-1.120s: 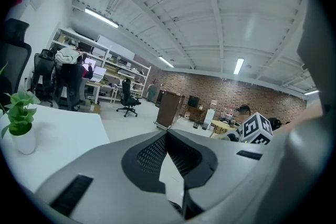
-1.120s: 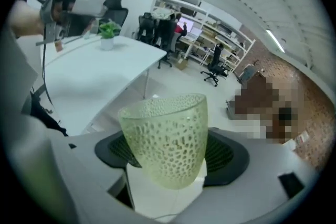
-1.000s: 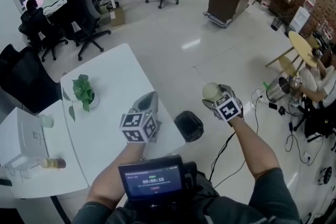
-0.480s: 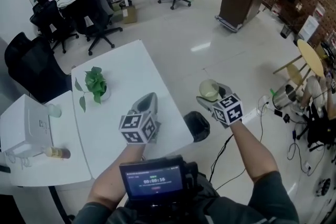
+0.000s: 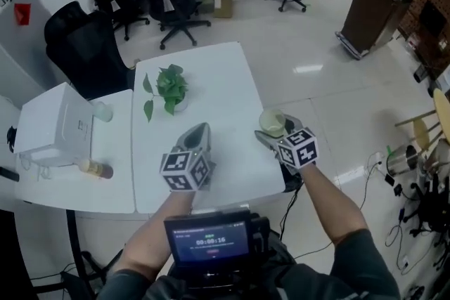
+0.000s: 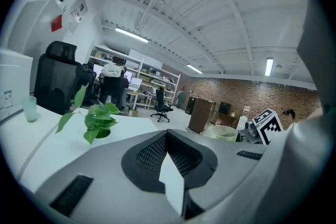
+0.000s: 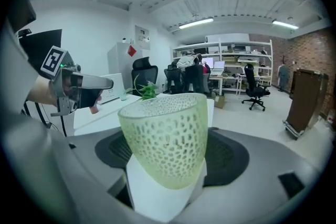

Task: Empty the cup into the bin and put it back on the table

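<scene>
A pale green perforated cup [image 5: 272,121] is held upright in my right gripper [image 5: 275,131], above the right edge of the white table [image 5: 225,88]. The right gripper view shows the cup [image 7: 165,139] clamped between the white pads [image 7: 142,191], and its inside is hidden. My left gripper [image 5: 199,131] hovers over the table's near part, shut and holding nothing. In the left gripper view the jaws [image 6: 170,176] are together, and the cup [image 6: 226,132] shows at the right. Only a dark sliver of the black bin [image 5: 292,183] peeks out below my right gripper.
A small potted plant [image 5: 167,89] stands mid-table. On the adjoining table at the left are a white box [image 5: 53,126], a clear cup [image 5: 103,111] and a lying bottle [image 5: 95,168]. Black office chairs [image 5: 81,38] stand behind the tables. Cables lie on the floor at the right.
My right gripper with the cup has come from above the floor beside the bin to over the table's right edge. The head view has swung left. The left gripper stays put.
</scene>
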`<state>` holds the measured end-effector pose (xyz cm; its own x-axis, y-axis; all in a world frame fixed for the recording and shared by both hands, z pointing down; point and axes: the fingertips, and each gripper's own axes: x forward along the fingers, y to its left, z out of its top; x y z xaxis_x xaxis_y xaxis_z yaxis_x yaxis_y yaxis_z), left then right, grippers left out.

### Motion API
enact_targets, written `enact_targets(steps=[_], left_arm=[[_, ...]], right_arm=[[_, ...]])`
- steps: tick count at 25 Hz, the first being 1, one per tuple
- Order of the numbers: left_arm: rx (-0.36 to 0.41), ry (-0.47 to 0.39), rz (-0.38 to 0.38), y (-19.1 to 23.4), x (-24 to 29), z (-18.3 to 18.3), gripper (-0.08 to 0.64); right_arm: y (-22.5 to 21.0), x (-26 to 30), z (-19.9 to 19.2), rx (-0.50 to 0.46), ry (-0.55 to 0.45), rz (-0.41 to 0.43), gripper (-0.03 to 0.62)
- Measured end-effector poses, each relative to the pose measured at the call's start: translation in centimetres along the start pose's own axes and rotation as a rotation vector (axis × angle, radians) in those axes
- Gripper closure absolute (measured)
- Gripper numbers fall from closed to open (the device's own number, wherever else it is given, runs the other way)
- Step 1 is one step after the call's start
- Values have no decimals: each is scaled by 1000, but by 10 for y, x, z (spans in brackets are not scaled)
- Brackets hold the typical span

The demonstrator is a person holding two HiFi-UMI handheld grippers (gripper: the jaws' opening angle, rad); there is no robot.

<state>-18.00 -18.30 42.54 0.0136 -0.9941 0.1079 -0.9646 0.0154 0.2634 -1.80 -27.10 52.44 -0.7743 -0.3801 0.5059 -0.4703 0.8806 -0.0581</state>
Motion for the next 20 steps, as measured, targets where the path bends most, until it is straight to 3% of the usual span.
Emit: enact_targets(steps=[6, 12, 20], left_arm=[[-19, -2, 103, 44, -29, -3, 560], [-24, -2, 157, 66, -47, -8, 560], [-29, 38, 179, 79, -50, -29, 560]], right_arm=[[38, 40, 18, -4, -8, 95, 198], [62, 65, 20, 18, -20, 134, 198], [72, 95, -15, 55, 31, 132, 198]])
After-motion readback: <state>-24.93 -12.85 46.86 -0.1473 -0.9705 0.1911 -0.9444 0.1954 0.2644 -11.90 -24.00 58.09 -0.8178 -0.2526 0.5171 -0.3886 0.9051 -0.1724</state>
